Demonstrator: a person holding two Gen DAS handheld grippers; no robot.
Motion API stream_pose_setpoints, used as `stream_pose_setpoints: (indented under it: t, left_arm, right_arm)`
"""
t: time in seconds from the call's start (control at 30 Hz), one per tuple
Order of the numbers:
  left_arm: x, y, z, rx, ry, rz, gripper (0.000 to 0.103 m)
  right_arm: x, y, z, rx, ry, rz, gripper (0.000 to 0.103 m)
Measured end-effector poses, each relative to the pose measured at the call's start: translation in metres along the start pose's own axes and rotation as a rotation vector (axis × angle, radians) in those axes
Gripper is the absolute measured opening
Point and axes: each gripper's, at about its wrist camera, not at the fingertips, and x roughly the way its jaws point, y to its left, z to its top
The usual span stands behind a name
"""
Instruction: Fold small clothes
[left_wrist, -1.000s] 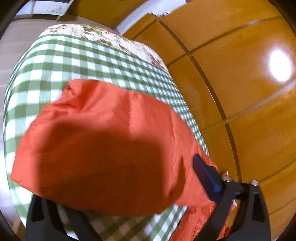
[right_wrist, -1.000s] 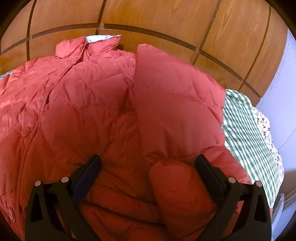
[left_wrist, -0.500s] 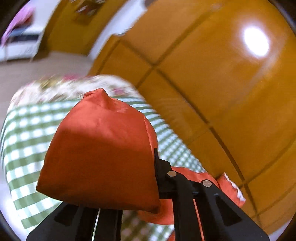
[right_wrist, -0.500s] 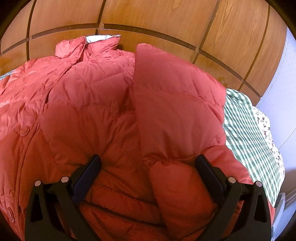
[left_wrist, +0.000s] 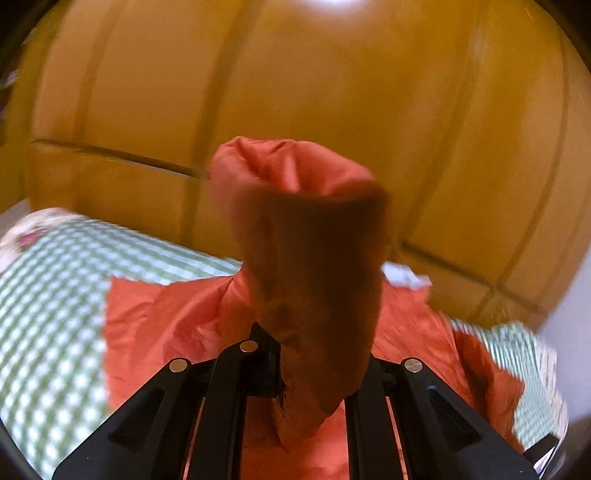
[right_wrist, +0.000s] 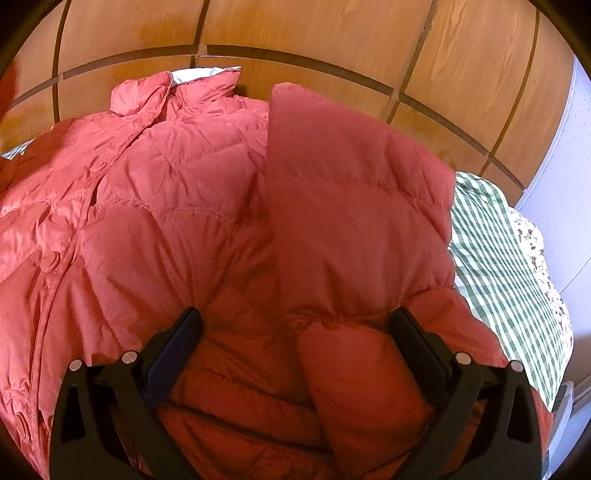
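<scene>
A: What has the left gripper (left_wrist: 314, 363) got?
B: Its jaws are clamped tight on a sleeve (left_wrist: 306, 236) of the red quilted jacket (right_wrist: 177, 206), with the cuff standing up from the fingers, open end on top. That view is blurred.
A: And the right gripper (right_wrist: 295, 325)?
B: Spread wide, pinching nothing. Its fingers (right_wrist: 173, 350) rest on the jacket's lower part, one on each side of the other sleeve, which lies folded over the front.
A: Where's the jacket itself?
B: Spread flat on the green checked cover (right_wrist: 491, 251), collar toward the far edge against the wooden panelled wall (right_wrist: 332, 37), buttons showing on the left. The cover's right edge stays bare.
</scene>
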Motion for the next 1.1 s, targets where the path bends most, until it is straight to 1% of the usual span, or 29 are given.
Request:
stream_pose_setpoints:
  t: [0.1, 0.13, 0.2, 0.23, 0.27, 0.3, 0.33, 0.37, 0.4, 0.43, 0.47, 0.5, 0.53, 0.57, 0.67, 0.7, 0.77, 0.83, 0.9, 0.93, 0.97, 1.0, 1.07, 1.1]
  left_arm:
    - [0.035, -0.035, -0.014, 0.073, 0.080, -0.020, 0.008]
    - [0.052, -0.050, -0.020, 0.098, 0.117, -0.031, 0.008]
    - [0.072, -0.071, -0.030, 0.128, 0.158, -0.034, 0.008]
    - [0.085, -0.082, -0.035, 0.149, 0.181, -0.030, 0.008]
    - [0.086, -0.095, -0.041, 0.168, 0.196, -0.022, 0.009]
    - [0.095, -0.101, -0.045, 0.188, 0.210, -0.005, 0.011]
    - [0.104, -0.107, -0.051, 0.213, 0.225, 0.007, 0.016]
    - [0.107, -0.110, -0.056, 0.218, 0.232, 0.004, 0.029]
    - [0.107, -0.111, -0.062, 0.215, 0.239, -0.015, 0.047]
    - [0.106, -0.112, -0.066, 0.207, 0.244, -0.053, 0.058]
    - [0.099, -0.109, -0.075, 0.204, 0.240, -0.079, 0.072]
    - [0.094, -0.107, -0.081, 0.206, 0.233, -0.105, 0.079]
    - [0.088, -0.104, -0.084, 0.215, 0.234, -0.133, 0.082]
    - [0.081, -0.104, -0.084, 0.222, 0.241, -0.156, 0.089]
    - [0.052, -0.109, -0.095, 0.222, 0.238, -0.205, 0.090]
    - [0.042, -0.103, -0.097, 0.218, 0.229, -0.214, 0.090]
    - [0.028, -0.088, -0.099, 0.198, 0.215, -0.215, 0.090]
    - [0.016, -0.068, -0.095, 0.152, 0.196, -0.194, 0.090]
    - [-0.002, -0.038, -0.095, 0.075, 0.161, -0.149, 0.090]
    - [-0.011, -0.021, -0.096, 0.033, 0.146, -0.107, 0.090]
    - [-0.014, -0.011, -0.097, 0.011, 0.139, -0.078, 0.087]
    - [-0.019, 0.003, -0.099, -0.018, 0.133, -0.027, 0.080]
    - [-0.024, 0.027, -0.104, -0.077, 0.154, 0.070, 0.070]
    - [-0.025, 0.035, -0.106, -0.098, 0.172, 0.105, 0.067]
  right_arm:
    - [0.000, 0.000, 0.000, 0.004, -0.001, 0.004, 0.101]
    - [0.000, 0.000, 0.000, 0.004, -0.002, 0.004, 0.101]
    - [0.000, 0.000, 0.000, 0.006, -0.004, 0.005, 0.101]
    - [0.000, 0.001, 0.000, 0.007, -0.004, 0.005, 0.101]
    - [0.000, 0.001, 0.000, 0.008, -0.004, 0.006, 0.101]
    - [0.000, 0.001, 0.000, 0.009, -0.004, 0.008, 0.101]
    - [0.000, 0.001, 0.000, 0.011, -0.004, 0.009, 0.101]
    - [0.000, 0.000, 0.000, 0.012, -0.004, 0.011, 0.101]
    - [0.001, 0.000, -0.001, 0.013, -0.004, 0.013, 0.101]
    - [0.001, 0.000, -0.001, 0.014, -0.004, 0.014, 0.101]
    - [0.001, 0.000, -0.001, 0.015, -0.004, 0.015, 0.101]
    - [0.001, 0.000, -0.001, 0.016, -0.004, 0.015, 0.101]
    - [0.002, 0.000, -0.001, 0.015, -0.004, 0.014, 0.101]
    - [0.002, 0.000, -0.001, 0.015, -0.004, 0.014, 0.101]
    - [0.002, 0.000, -0.001, 0.014, -0.006, 0.014, 0.101]
    - [0.001, 0.000, -0.001, 0.014, -0.007, 0.013, 0.101]
    - [0.001, 0.000, -0.001, 0.013, -0.007, 0.011, 0.101]
    - [0.001, 0.001, -0.002, 0.012, -0.009, 0.009, 0.101]
    - [0.000, 0.002, -0.002, 0.008, -0.009, 0.004, 0.101]
    - [0.000, 0.002, -0.002, 0.006, -0.009, 0.000, 0.101]
    - [0.000, 0.002, -0.002, 0.004, -0.009, -0.002, 0.101]
    - [-0.001, 0.003, -0.002, 0.000, -0.006, -0.006, 0.101]
    - [-0.001, 0.004, 0.000, -0.013, 0.005, -0.015, 0.101]
    - [-0.004, 0.006, 0.004, -0.028, 0.013, -0.018, 0.101]
